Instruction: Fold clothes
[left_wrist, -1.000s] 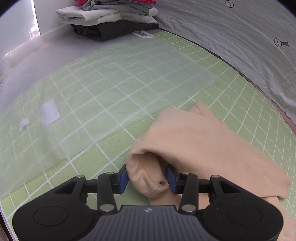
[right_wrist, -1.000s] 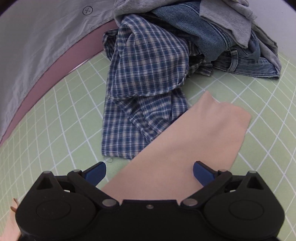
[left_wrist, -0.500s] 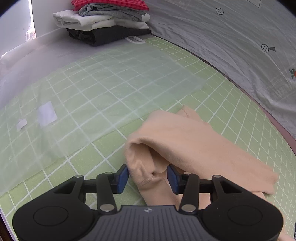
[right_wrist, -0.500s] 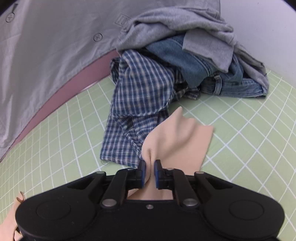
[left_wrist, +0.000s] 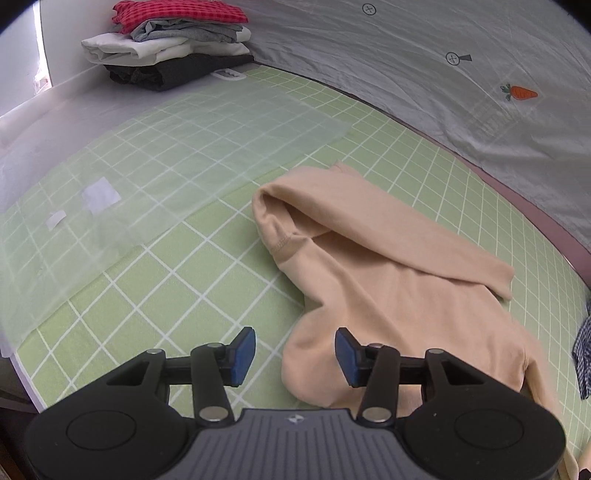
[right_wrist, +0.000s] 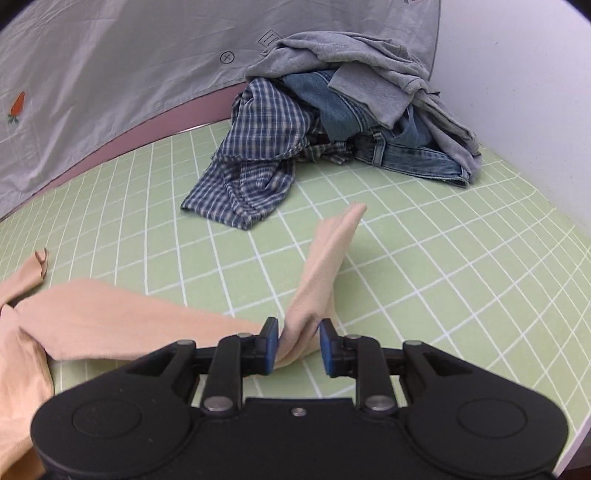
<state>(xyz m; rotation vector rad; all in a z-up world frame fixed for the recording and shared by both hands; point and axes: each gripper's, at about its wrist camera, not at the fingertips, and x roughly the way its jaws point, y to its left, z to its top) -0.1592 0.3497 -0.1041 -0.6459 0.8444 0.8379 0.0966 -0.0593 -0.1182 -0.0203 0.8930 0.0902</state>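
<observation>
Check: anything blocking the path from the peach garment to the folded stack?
Nothing visible. Between the peach garment and the folded stack lies only flat green mat, partly under a clear sheet. The unfolded pile sits off to the other side.

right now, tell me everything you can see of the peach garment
The peach garment is a soft, stretchy-looking knit, rumpled and partly folded over itself on the green grid mat. A stitched hem shows at its rolled end. It lies apart from the plaid shirt. The left gripper is open just above its near edge, not pinching it. One strip of it rises between the pads of the right gripper, whose jaws are opening, with a gap at the right pad.
</observation>
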